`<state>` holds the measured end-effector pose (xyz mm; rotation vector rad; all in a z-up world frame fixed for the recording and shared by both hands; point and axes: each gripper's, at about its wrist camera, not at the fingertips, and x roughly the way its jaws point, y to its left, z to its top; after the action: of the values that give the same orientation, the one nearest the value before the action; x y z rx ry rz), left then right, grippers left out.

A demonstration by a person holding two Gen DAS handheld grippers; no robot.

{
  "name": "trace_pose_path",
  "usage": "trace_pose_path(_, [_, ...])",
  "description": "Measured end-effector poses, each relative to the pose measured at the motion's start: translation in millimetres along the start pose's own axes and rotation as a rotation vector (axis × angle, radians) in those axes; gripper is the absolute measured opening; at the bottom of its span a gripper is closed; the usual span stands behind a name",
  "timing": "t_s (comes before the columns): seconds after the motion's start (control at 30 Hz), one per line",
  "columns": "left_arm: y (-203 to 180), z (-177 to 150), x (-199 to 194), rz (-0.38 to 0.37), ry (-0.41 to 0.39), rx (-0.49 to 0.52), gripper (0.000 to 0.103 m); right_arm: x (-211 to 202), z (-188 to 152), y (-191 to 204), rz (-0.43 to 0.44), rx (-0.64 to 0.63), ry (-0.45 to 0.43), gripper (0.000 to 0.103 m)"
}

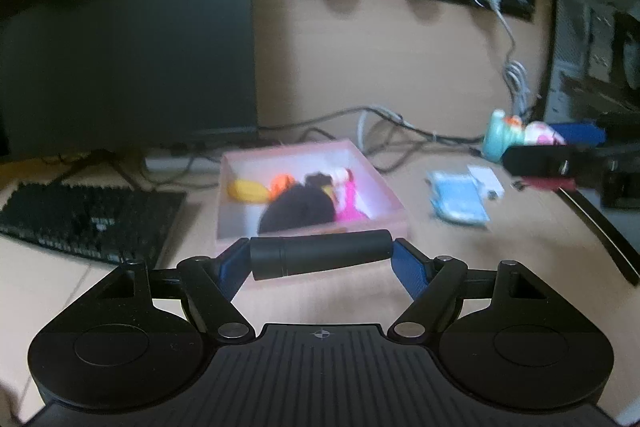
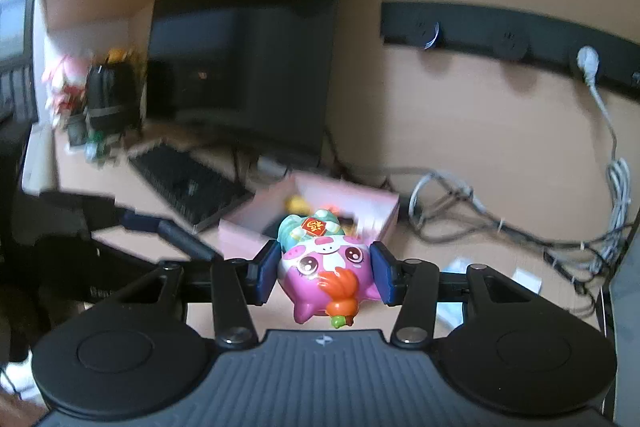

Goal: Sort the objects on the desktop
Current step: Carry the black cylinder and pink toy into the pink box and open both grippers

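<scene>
Left wrist view: left gripper (image 1: 321, 255) was clamped on a black cylinder (image 1: 320, 254), held crosswise by its ends, above the desk (image 1: 400, 291) just short of the pink box (image 1: 394, 223). Box already held a banana toy (image 1: 247, 190), an orange bit, a dark lump and a pink item. A blue packet (image 1: 458, 202) lay on the desk, right of the box.

Right wrist view: right gripper (image 2: 325, 269) gripped a pink pig toy (image 2: 328, 269) by its sides, lifted off the desk, with the pink box (image 2: 378, 217) beyond it and a keyboard (image 2: 188, 183) to its left.

Step, by my read: both items picked, carry-to-box phase. Next needs each gripper brought over the box rim, then released one at a time so the items do not collide. Packet not yet sorted.
</scene>
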<state>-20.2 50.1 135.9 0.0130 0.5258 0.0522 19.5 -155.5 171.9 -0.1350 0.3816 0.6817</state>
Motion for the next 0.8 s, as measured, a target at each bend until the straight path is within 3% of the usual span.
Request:
trace_pose_path(0.23, [28,40,57,-0.018,-0.021,0.007,0.081,47,43,-29,-0.032,0.157,-0.057,0.048])
trace_pose_path(0.43, [58,72,121,-0.032,-0.008,-0.027,0.081,128,68,-48,0.003,0.312,0.007,0.049])
trace_pose_path(0.5, [67,74,137,-0.052,0.019,-0.043,0.093,152,70,-53,0.006,0.34,0.035,0.071])
trace_pose_path(0.57, [74,68,136,-0.033,0.017,-0.062,0.097,158,67,-57,-0.051,0.359,0.008,0.081])
trace_pose_path(0.7, [82,39,123,-0.02,0.061,-0.076,0.1,146,44,-60,-0.166,0.365,-0.049,0.094])
trace_pose_path(0.8, [76,14,113,-0.007,0.111,-0.085,0.102,136,13,-57,-0.247,0.332,-0.024,0.103])
